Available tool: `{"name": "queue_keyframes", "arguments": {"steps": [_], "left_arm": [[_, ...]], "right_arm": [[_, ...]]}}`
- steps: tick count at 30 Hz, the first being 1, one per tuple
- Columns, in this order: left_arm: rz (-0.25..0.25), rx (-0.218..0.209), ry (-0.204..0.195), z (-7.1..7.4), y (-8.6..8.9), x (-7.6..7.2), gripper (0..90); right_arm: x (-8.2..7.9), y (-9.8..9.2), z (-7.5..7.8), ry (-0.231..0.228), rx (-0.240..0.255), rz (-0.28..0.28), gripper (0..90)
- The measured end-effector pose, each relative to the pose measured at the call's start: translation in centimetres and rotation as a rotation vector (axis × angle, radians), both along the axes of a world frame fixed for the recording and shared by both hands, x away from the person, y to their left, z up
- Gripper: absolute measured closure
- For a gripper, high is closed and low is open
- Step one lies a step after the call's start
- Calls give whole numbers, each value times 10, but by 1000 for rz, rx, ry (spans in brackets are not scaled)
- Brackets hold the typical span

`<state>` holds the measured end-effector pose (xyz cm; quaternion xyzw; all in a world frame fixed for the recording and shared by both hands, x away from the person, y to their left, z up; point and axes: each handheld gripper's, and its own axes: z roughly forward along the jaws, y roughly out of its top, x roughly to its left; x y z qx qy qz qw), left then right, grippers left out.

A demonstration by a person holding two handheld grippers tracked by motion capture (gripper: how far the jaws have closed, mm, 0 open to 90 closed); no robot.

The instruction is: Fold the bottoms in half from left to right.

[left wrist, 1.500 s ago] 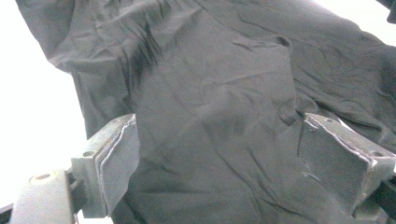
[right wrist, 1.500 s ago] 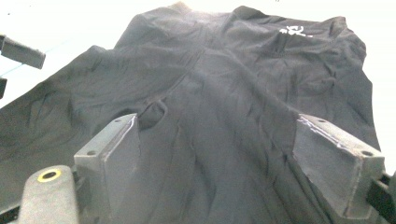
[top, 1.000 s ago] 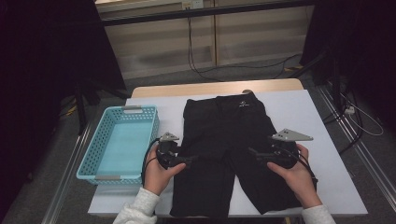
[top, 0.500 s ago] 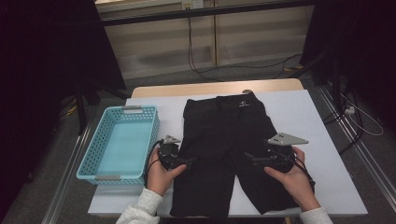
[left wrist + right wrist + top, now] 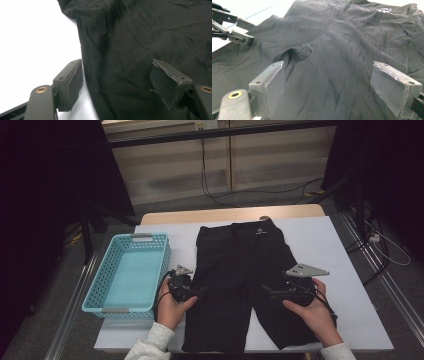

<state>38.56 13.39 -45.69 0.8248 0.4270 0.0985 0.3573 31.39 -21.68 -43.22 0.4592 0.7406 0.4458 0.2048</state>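
Note:
A pair of black shorts point(image 5: 240, 265) lies flat on the white table point(image 5: 330, 245), waistband at the far end. My left gripper point(image 5: 200, 291) lies low at the outer edge of the left leg. Its jaws point(image 5: 116, 67) straddle that fabric edge point(image 5: 92, 75) and have just been closing, with a gap still between pads and cloth. My right gripper point(image 5: 265, 290) hovers over the right leg, and its jaws point(image 5: 327, 72) stand open above the creased cloth point(image 5: 342, 37) near the crotch seam. In the right gripper view, the left gripper point(image 5: 248, 31) shows at the top left.
A light blue plastic basket point(image 5: 165, 265) stands on the table's left side, close to my left hand. Bare white table lies to the right of the shorts. Cables run across the floor beyond the table's far edge.
The left hand has shifted slightly at the shorts' left edge. The right hand has stayed over the right leg.

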Motion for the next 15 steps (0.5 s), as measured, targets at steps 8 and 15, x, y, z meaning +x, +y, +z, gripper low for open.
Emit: {"name": "queue_keyframes", "arguments": {"steps": [8,15], "left_arm": [[57,-37,34,2,2,-3,608],[72,-44,49,2,6,-1,783]], "right_arm": [[-1,1,0,1,-4,6,132],[-1,3,-2,4,-10,19,132]]}}
